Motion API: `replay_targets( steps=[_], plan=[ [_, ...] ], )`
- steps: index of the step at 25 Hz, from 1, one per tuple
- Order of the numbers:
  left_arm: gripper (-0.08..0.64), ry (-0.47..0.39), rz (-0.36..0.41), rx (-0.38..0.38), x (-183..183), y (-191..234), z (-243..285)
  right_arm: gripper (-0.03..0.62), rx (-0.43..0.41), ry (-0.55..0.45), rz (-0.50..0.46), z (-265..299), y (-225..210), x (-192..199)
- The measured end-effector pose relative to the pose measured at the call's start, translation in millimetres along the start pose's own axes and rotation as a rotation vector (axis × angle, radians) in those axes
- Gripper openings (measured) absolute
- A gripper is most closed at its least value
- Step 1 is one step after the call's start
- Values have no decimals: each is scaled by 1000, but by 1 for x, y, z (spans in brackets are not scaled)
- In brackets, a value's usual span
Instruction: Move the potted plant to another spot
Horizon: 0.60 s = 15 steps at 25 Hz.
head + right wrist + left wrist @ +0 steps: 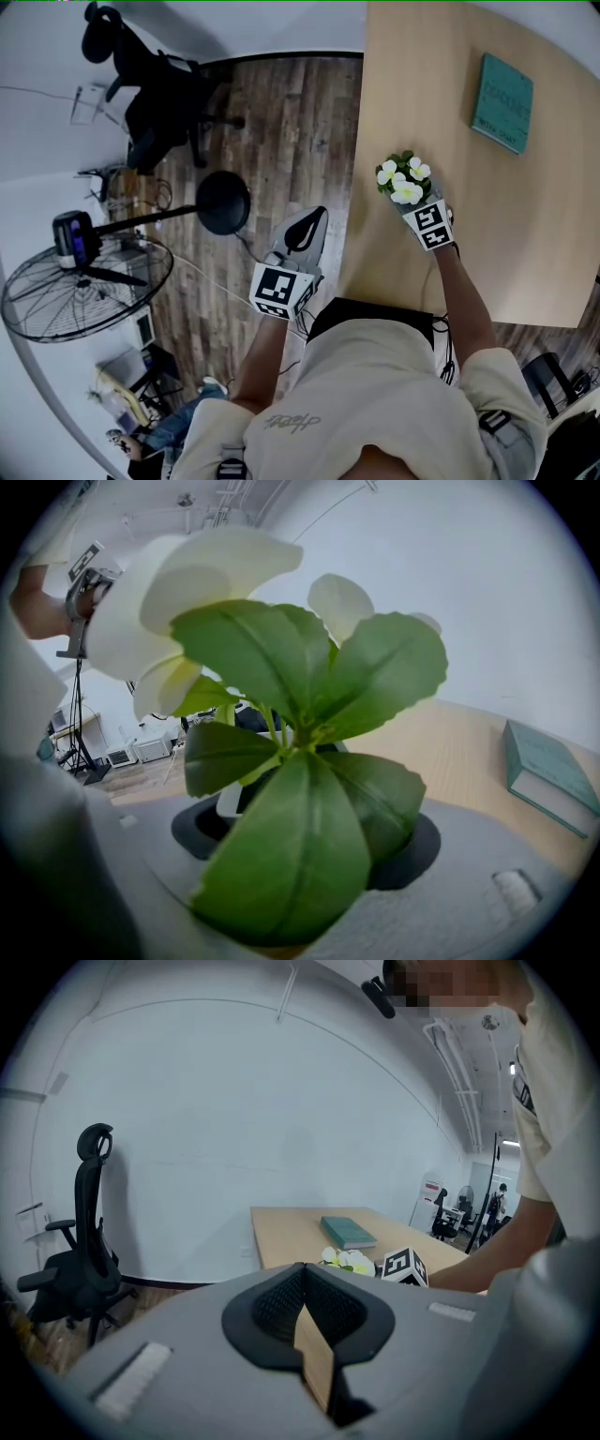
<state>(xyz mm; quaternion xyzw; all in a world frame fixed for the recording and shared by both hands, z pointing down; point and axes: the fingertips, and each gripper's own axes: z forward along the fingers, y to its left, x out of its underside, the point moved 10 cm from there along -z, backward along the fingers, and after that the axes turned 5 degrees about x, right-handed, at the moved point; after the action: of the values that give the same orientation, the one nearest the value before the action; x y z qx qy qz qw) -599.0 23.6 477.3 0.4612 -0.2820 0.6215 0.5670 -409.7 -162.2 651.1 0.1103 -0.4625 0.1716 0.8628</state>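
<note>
the potted plant (404, 180) is clasped at its pot by the right gripper (418, 204), near the left edge of the tabletop (441, 84). it is judged light and top-heavy, with soft leaves, so the stiff pot is best gripped. the left gripper (304, 231) is closed, empty, off the tabletop.

Right arm's stretched out toward 1 o'clock, right gripper (413, 200) clamped round the potted plant (403, 178). Left gripper (306, 230) hangs around 11 o'clock, forearm bare, jaws closed on nothing.
</note>
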Motion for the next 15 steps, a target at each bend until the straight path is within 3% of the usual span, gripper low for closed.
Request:
replay_targets(
  steps=[5, 8, 15],
  plan=[
    [18, -2, 6, 3, -1, 1, 0, 345, 5, 22, -44, 1, 3, 0],
    [18, 2, 4, -1, 0, -1, 0, 380, -6, 46, -98, 0, 7, 1],
    [18, -3, 8, -5, -1, 2, -4, 420, 25, 77, -74, -3, 4, 2]
  ],
)
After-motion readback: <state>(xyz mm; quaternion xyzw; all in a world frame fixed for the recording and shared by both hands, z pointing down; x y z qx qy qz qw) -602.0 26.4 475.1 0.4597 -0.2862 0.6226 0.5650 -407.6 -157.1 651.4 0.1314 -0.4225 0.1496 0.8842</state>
